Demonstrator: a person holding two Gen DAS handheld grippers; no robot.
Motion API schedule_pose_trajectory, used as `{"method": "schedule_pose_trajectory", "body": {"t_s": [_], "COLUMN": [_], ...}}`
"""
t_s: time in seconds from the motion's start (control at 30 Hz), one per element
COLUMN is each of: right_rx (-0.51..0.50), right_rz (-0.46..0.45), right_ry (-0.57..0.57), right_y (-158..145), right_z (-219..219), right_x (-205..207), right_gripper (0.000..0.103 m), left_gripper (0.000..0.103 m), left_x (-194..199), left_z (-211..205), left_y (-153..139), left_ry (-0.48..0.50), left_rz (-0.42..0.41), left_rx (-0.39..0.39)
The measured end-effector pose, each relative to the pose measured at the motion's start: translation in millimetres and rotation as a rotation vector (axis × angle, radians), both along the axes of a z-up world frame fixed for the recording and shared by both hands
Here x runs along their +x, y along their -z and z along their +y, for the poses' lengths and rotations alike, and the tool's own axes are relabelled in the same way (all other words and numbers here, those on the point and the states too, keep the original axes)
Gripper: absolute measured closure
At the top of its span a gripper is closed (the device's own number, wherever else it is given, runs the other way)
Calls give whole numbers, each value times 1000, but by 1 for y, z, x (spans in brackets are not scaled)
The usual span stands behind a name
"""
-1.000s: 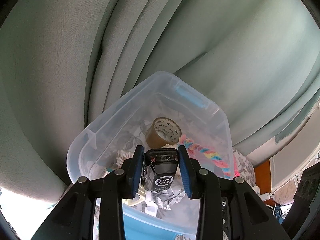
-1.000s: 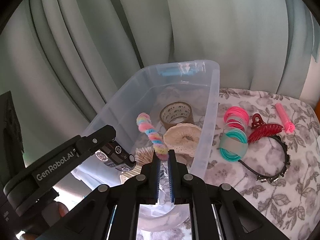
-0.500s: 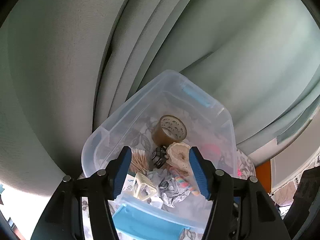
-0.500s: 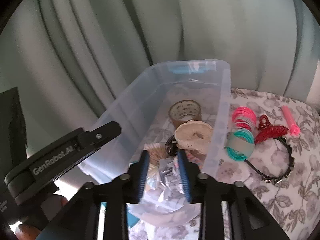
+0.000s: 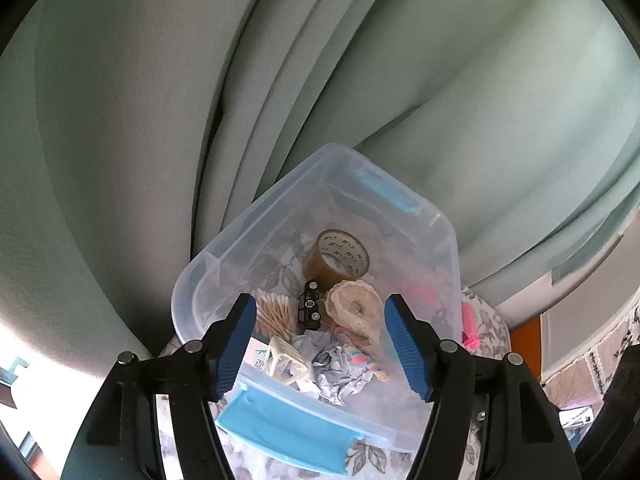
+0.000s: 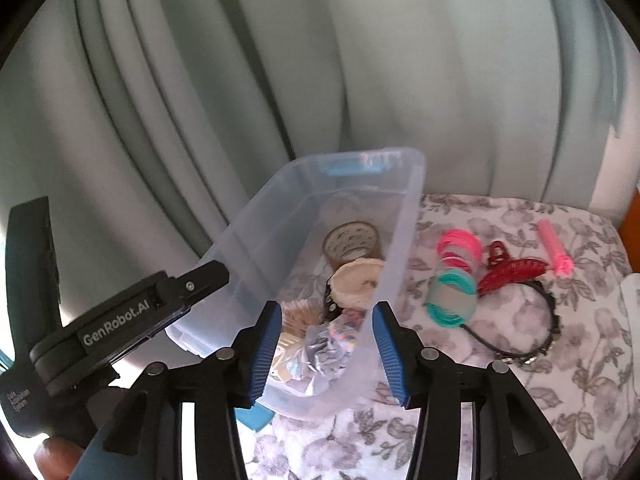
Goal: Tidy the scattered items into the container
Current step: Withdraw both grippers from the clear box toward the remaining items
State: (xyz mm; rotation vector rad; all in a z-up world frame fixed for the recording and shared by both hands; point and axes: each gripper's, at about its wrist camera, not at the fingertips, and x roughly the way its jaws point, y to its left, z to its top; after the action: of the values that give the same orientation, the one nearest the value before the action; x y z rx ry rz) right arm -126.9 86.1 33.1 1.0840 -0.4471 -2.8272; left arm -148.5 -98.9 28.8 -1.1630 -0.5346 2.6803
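Container (image 5: 240, 240) now holds car (image 5: 310, 312), candy (image 5: 360, 354); both grippers emptied.

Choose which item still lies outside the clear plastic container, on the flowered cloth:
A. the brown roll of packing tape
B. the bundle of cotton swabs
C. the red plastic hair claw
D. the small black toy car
C: the red plastic hair claw lies on the flowered cloth, to the right of the clear plastic container; the other three items are inside it.
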Motion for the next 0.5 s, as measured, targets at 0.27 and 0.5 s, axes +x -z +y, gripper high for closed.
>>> {"method": "schedule_pose_trajectory", "body": {"t_s": [0.27,0.5], "right_rx": [-44,-87], "right_rz": [80,152], "right_ry": [65,128], "right_y": [-29,-56], "right_z": [31,62], "right_x": [37,74], "right_gripper": [42,38], "left_gripper": [34,34], "left_x": [30,61], "left_z": [38,71], "left_y": [-32,-60], "left_ry": [89,145], "left_rz": [76,143], "left_rx": [-81,-150]}}
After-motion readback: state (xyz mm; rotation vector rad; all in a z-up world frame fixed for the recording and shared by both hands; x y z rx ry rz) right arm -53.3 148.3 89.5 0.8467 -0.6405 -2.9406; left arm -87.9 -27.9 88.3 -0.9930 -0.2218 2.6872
